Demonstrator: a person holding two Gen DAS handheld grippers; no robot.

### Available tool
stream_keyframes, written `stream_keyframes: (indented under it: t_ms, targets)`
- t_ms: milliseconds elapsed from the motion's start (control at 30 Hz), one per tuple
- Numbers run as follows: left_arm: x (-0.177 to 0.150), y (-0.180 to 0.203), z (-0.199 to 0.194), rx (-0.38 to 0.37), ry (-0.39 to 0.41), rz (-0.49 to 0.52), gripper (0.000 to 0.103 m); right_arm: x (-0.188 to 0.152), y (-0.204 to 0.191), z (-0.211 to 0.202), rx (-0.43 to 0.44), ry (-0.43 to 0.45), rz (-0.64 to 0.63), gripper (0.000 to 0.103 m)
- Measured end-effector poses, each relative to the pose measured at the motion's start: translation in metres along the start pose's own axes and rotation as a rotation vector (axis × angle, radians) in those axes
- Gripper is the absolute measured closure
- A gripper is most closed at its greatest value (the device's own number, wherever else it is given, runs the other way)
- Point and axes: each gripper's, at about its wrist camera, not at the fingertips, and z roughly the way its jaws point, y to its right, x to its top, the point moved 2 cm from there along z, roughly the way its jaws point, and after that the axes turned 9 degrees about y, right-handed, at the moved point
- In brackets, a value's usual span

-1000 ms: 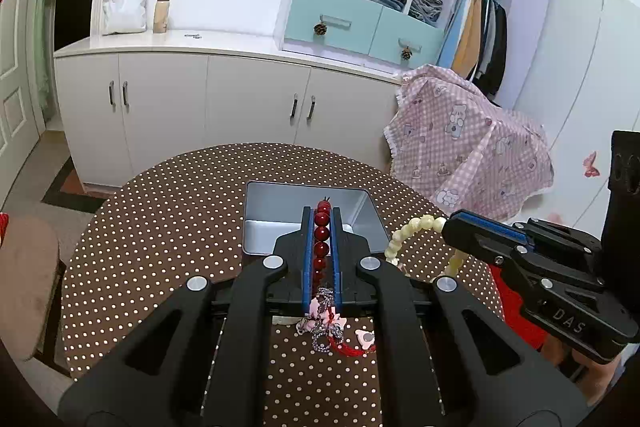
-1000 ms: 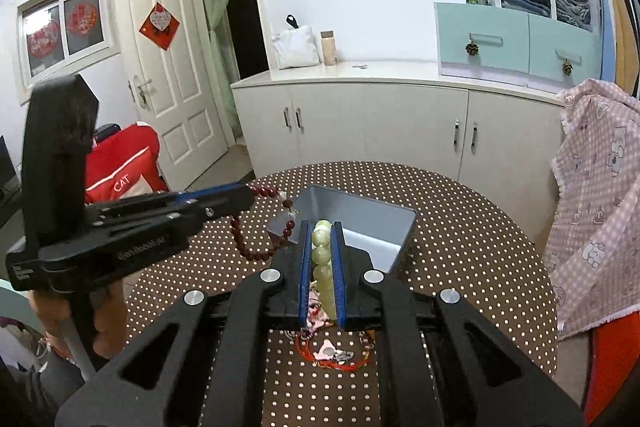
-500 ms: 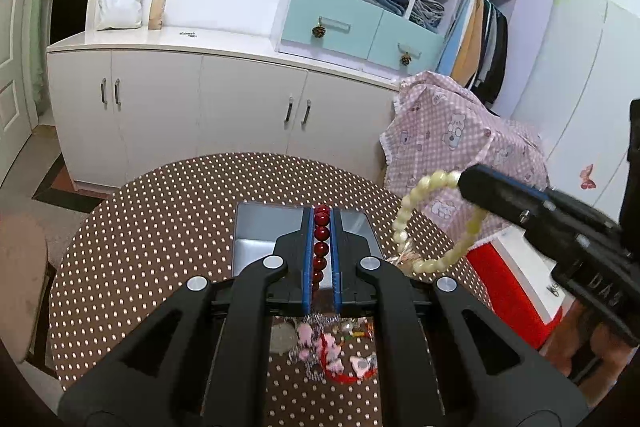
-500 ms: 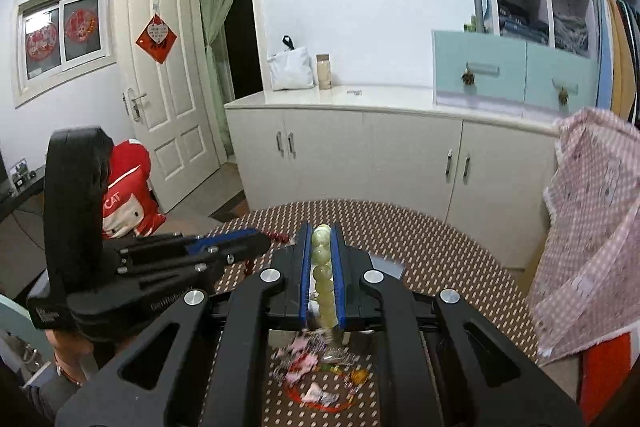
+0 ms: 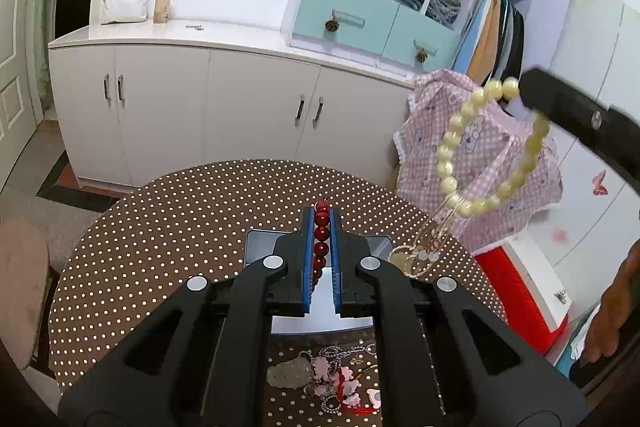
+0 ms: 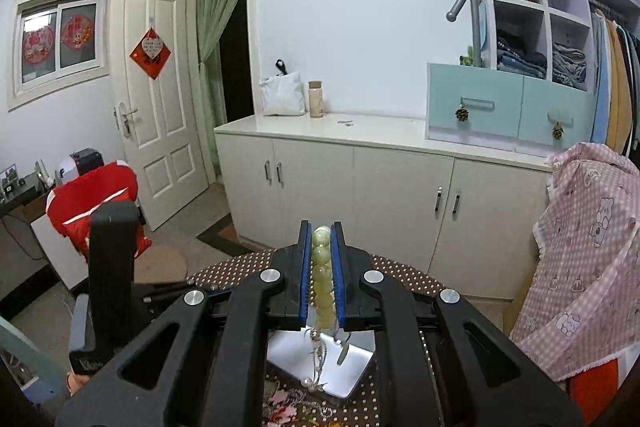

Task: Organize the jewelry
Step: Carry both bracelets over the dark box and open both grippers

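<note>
Aloft over a polka-dot counter, two strands of beads hang from a pair of hand-held tools as a person sorts jewelry in a bedroom. Clenched on a dark red bead bracelet, the left tool pinches several beads in a row between its blue pads, above the open metal box that sits on the counter. To its right, the right tool grips a pale yellow bead bracelet the same way, its jaws closed on a run of beads; in the left wrist view that loop dangles freely in the air, well clear of the counter, with a thin tangle of chain and pendants trailing from its lowest point toward the box. A small heap of remaining trinkets, pink charms, a red cord and silvery chain, lies on the counter just in front of the box. Both bracelets look light and limp: strung beads that swing and sag with any movement, smooth and round enough to roll or slip out of a shallow pinch. Taking several beads lengthwise along the pads, as both tools do, appears the surest hold. The trailing chain seems likely to snag on the box rim or drag other pieces along, and probably wants a slow lowering into the box.
</note>
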Motion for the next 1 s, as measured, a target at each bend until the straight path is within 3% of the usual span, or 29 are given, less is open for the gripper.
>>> stream_keyframes:
  t_ms: [400, 1000]
  targets:
    - [-0.017, -0.006, 0.027, 0.007, -0.09, -0.008, 0.095, 0.006, -0.006, 0.006, 0.014, -0.011, -0.01, 0.095]
    - [-0.04, -0.009, 0.042, -0.002, -0.203, -0.031, 0.095, -0.097, 0.014, 0.051, 0.008, -0.267, 0.125, 0.095]
